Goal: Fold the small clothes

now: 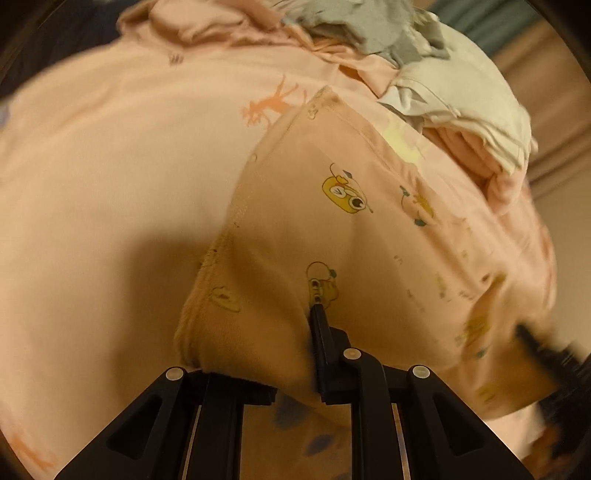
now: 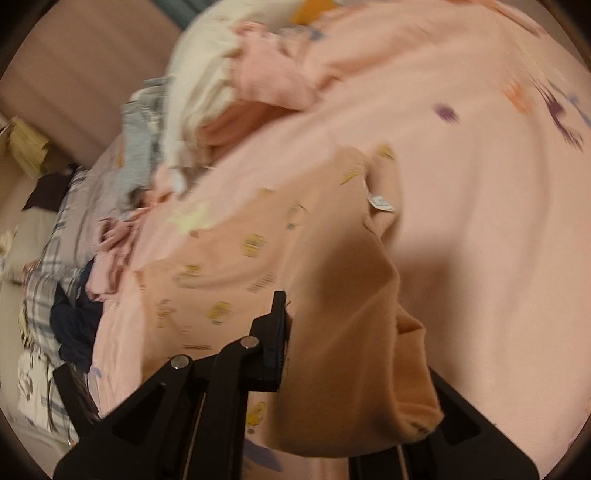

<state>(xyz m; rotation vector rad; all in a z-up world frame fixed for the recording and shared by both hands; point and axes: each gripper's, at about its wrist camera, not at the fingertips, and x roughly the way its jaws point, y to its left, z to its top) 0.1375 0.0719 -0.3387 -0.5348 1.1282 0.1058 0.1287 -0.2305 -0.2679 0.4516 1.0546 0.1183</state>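
A small peach garment with yellow cartoon prints (image 1: 343, 221) lies on a pink printed sheet (image 1: 110, 166). My left gripper (image 1: 258, 354) is shut on its near edge; the cloth bunches between the jaws and hides the left finger, while the right finger (image 1: 319, 332) shows. The other gripper's finger (image 1: 546, 350) shows blurred at the garment's right. In the right wrist view the same garment (image 2: 258, 258) drapes over my right gripper (image 2: 354, 369), which is shut on a thick fold of it; its left finger (image 2: 275, 332) shows, the right one is hidden. A white label (image 2: 382, 203) hangs near the collar.
A heap of unfolded clothes lies at the far side: white (image 1: 461, 85), grey (image 1: 369, 29) and pink (image 1: 506, 177) pieces. In the right wrist view the heap continues left with grey (image 2: 140, 147), plaid (image 2: 48, 266) and dark navy (image 2: 74, 321) items. A brown headboard (image 2: 85, 74) stands behind.
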